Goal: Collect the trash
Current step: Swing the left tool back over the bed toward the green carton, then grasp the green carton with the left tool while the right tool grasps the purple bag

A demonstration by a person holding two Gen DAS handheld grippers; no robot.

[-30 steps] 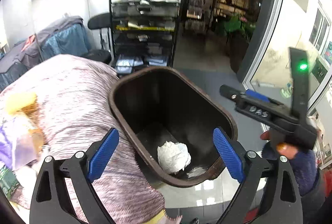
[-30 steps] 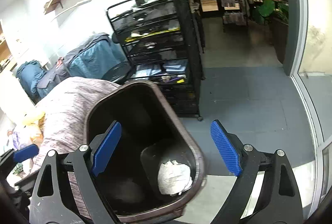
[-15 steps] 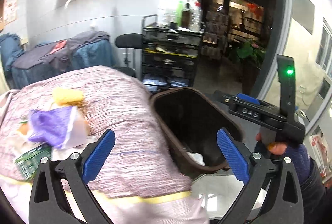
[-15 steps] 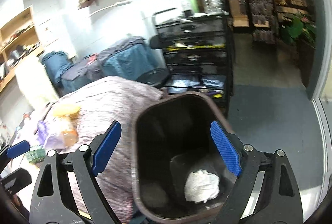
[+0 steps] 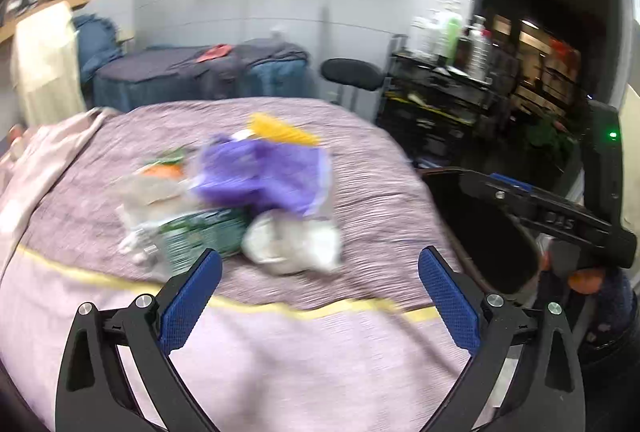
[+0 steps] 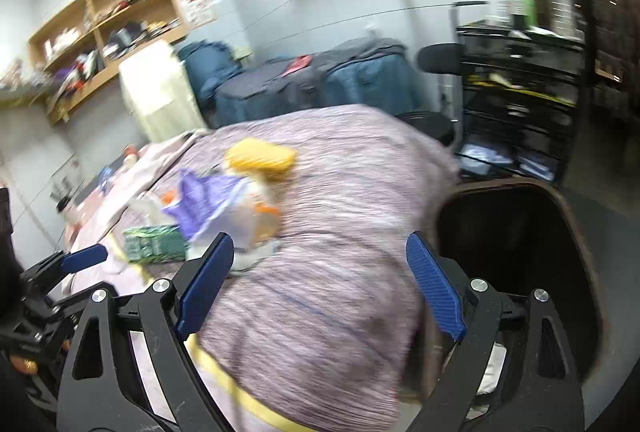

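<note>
A blurred pile of trash lies on the purple cloth-covered table [image 5: 360, 191]: a purple wrapper [image 5: 264, 173], a yellow piece [image 5: 280, 127], a green packet [image 5: 200, 232], a white crumpled wad [image 5: 292, 244] and an orange-and-clear wrapper [image 5: 160, 179]. My left gripper [image 5: 318, 302] is open and empty, just short of the wad. My right gripper [image 6: 320, 284] is open and empty, over the table's corner beside the dark bin [image 6: 520, 252]. The pile also shows in the right wrist view [image 6: 224, 207]. The bin's inside is dark.
The right gripper's body [image 5: 560, 220] hangs over the bin [image 5: 480, 232] at the right. A black wire cart [image 5: 440, 111] with bottles stands behind the bin. Blue-covered furniture [image 5: 200, 75] and a stool [image 5: 352, 73] are beyond the table. Wooden shelves [image 6: 104, 27] line the left wall.
Both grippers have swung left, away from the bin with the white wad in it, toward the trash pile on the table. Both stay open and empty.
</note>
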